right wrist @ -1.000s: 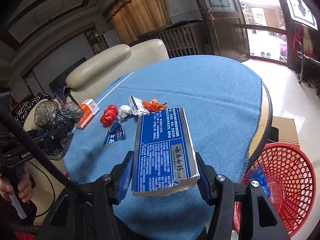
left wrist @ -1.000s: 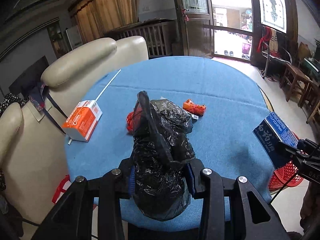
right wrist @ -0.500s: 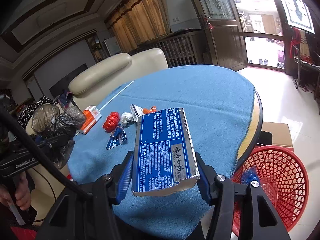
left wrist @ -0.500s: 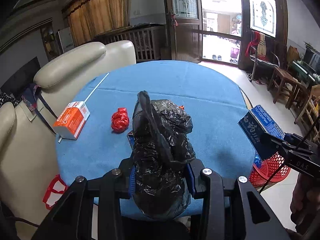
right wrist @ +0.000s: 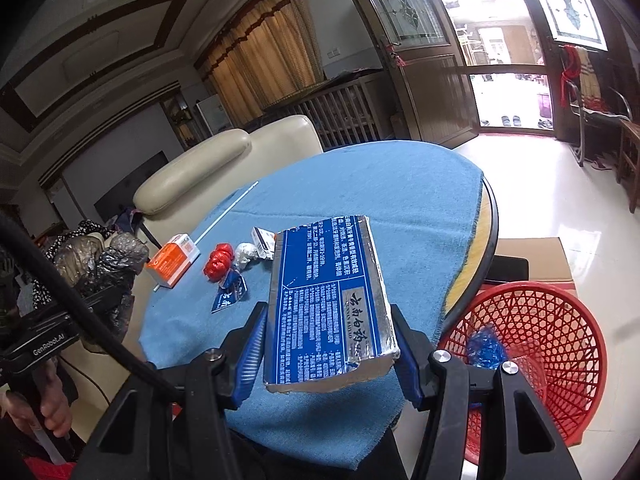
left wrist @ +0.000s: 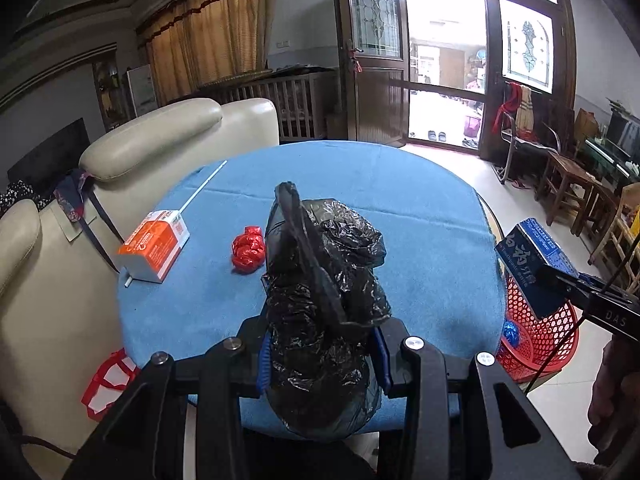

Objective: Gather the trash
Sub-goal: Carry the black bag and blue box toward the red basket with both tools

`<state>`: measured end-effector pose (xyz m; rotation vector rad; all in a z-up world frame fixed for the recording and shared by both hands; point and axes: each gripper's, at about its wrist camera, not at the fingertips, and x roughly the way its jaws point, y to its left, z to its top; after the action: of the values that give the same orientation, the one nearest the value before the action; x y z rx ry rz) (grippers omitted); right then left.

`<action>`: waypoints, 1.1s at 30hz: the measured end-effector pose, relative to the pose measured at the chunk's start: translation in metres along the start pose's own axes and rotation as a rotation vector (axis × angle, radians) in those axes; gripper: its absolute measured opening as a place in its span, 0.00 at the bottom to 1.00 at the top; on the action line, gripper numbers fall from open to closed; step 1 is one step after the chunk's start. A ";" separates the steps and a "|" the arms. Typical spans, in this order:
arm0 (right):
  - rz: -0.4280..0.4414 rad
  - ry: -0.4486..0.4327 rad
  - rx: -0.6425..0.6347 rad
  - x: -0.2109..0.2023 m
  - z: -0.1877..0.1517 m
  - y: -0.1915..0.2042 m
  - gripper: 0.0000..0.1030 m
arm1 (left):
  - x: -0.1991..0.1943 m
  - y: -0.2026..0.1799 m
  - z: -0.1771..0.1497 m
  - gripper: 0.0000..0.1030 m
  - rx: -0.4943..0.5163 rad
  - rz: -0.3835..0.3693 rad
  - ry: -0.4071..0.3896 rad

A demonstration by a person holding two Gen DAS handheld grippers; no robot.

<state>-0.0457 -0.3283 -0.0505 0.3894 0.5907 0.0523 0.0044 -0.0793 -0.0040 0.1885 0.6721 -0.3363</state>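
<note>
My left gripper (left wrist: 322,354) is shut on a crumpled black plastic bag (left wrist: 324,300), held above the near edge of the round blue table (left wrist: 420,216). My right gripper (right wrist: 330,344) is shut on a blue and silver box (right wrist: 328,304), held near the table's right edge beside a red mesh basket (right wrist: 560,344); the box also shows in the left wrist view (left wrist: 532,260). On the table lie an orange and white carton (left wrist: 154,246), a red crumpled wad (left wrist: 248,248), a white wad (right wrist: 246,254), a small white packet (right wrist: 262,240) and a blue wrapper (right wrist: 230,298).
A cream sofa (left wrist: 152,152) stands left of the table. The red basket (left wrist: 540,332) on the floor holds blue trash (right wrist: 486,346). A cardboard box (right wrist: 532,256) lies behind it. A white stick (left wrist: 202,186) lies on the table. Wooden stools (left wrist: 572,188) stand at right.
Both grippers have pulled back from the table and lifted with their loads. The right gripper with the box has moved closer to the red basket.
</note>
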 end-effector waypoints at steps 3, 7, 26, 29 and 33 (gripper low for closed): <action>0.012 0.002 -0.009 0.001 -0.001 0.004 0.58 | -0.002 0.000 -0.001 0.40 -0.001 0.003 -0.002; 0.022 0.010 -0.022 0.004 -0.002 0.009 0.58 | -0.003 -0.001 -0.001 0.40 0.004 0.006 -0.006; 0.023 -0.002 0.015 0.001 -0.004 0.001 0.58 | 0.000 -0.004 -0.002 0.40 -0.002 -0.003 -0.001; 0.020 -0.002 0.023 0.000 -0.005 -0.002 0.58 | 0.003 -0.006 -0.001 0.40 0.005 -0.015 0.005; 0.012 -0.004 0.037 -0.001 -0.005 -0.007 0.58 | 0.008 -0.010 -0.002 0.40 0.018 -0.028 0.019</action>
<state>-0.0500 -0.3336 -0.0566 0.4287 0.5860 0.0523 0.0055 -0.0902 -0.0111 0.1997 0.6911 -0.3683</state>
